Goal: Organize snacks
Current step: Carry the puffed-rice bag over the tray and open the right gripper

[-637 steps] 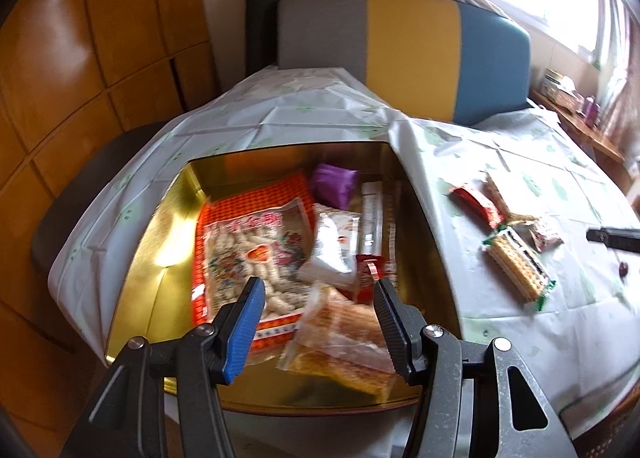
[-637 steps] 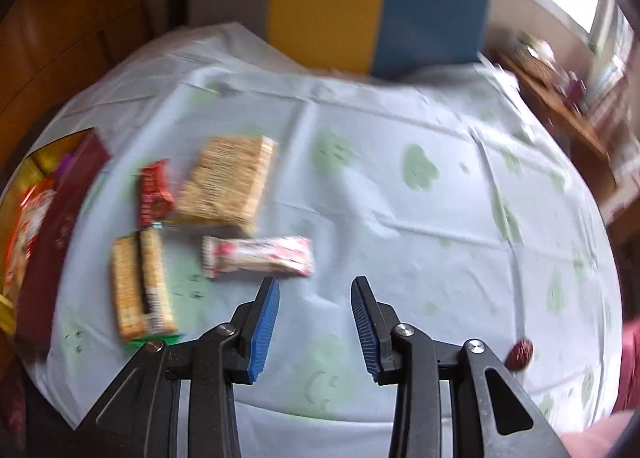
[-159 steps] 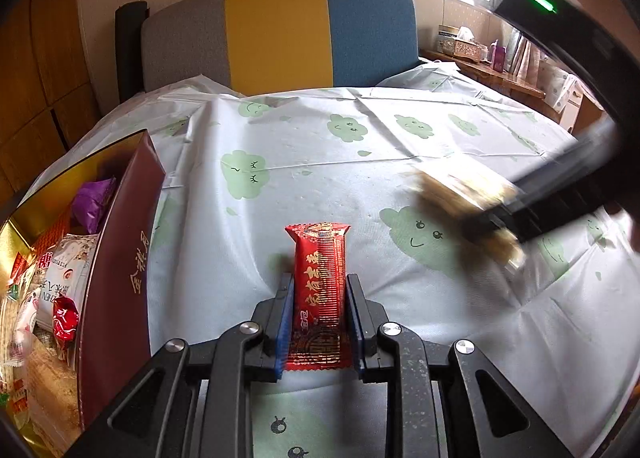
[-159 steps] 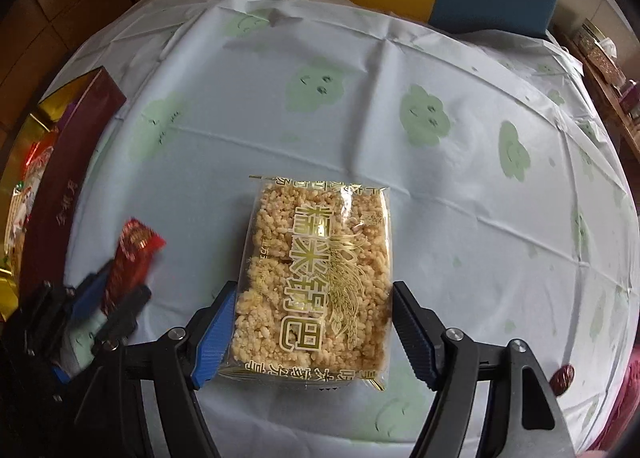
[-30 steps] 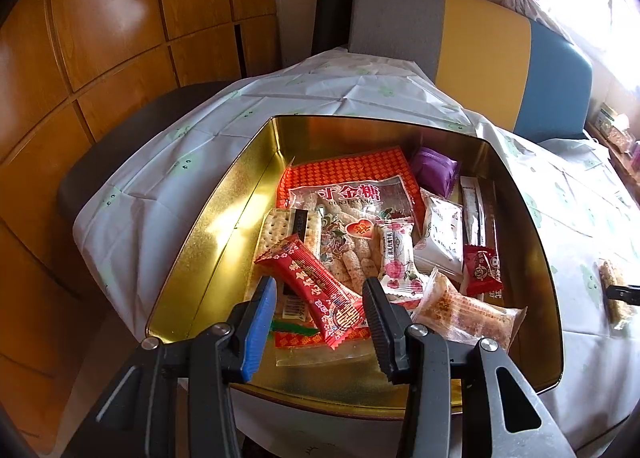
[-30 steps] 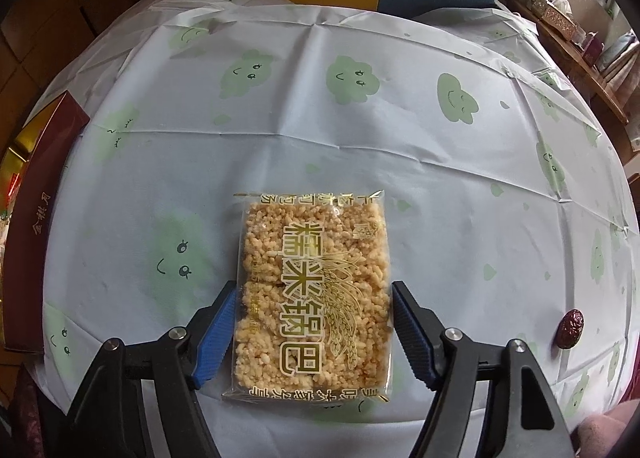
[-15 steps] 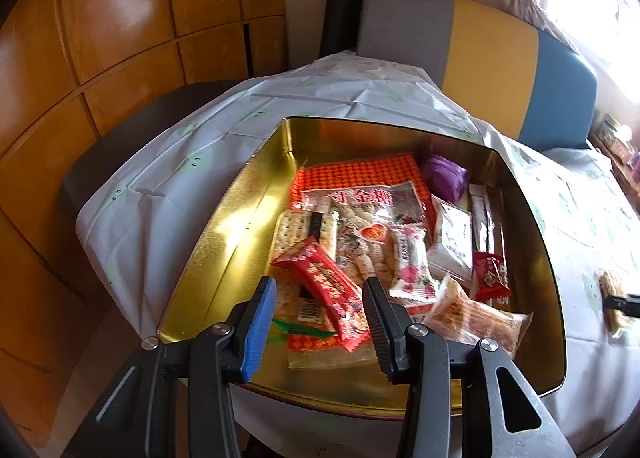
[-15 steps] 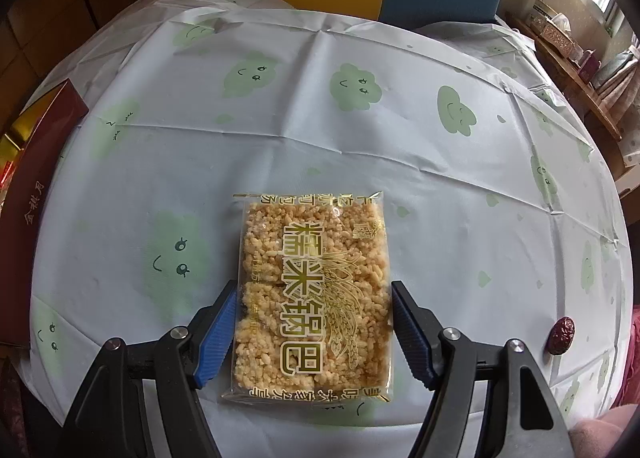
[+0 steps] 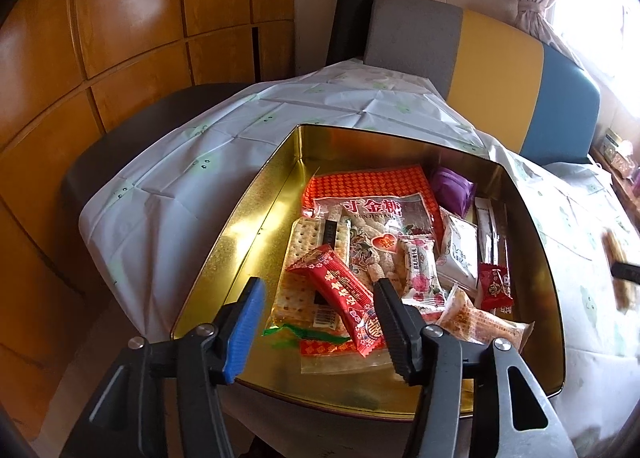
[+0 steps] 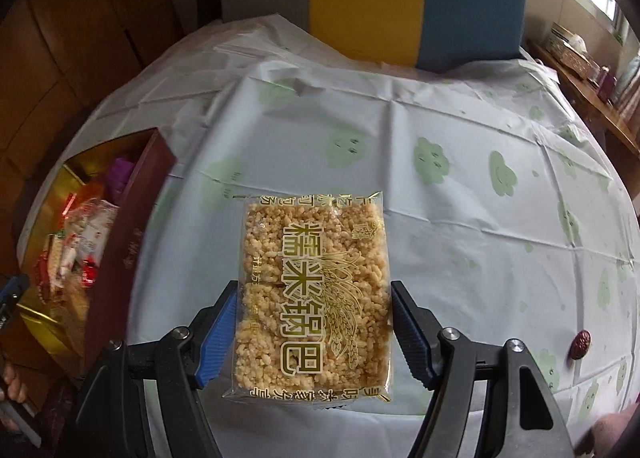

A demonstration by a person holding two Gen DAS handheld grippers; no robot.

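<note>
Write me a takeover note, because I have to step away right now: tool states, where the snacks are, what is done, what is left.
Left tool: over the gold tin, jaws opening, nothing gripped. The red snack bar lies in the tin on the other packets.
Right tool: shut on the rice cracker pack, lifted clear of the table.
Done: most snacks are in the tin, including the purple packet and the big peanut bag.
Left: carry the rice cracker pack to the tin and let go. A small dark red piece sits on the table near the right edge; check whether it belongs.
</note>
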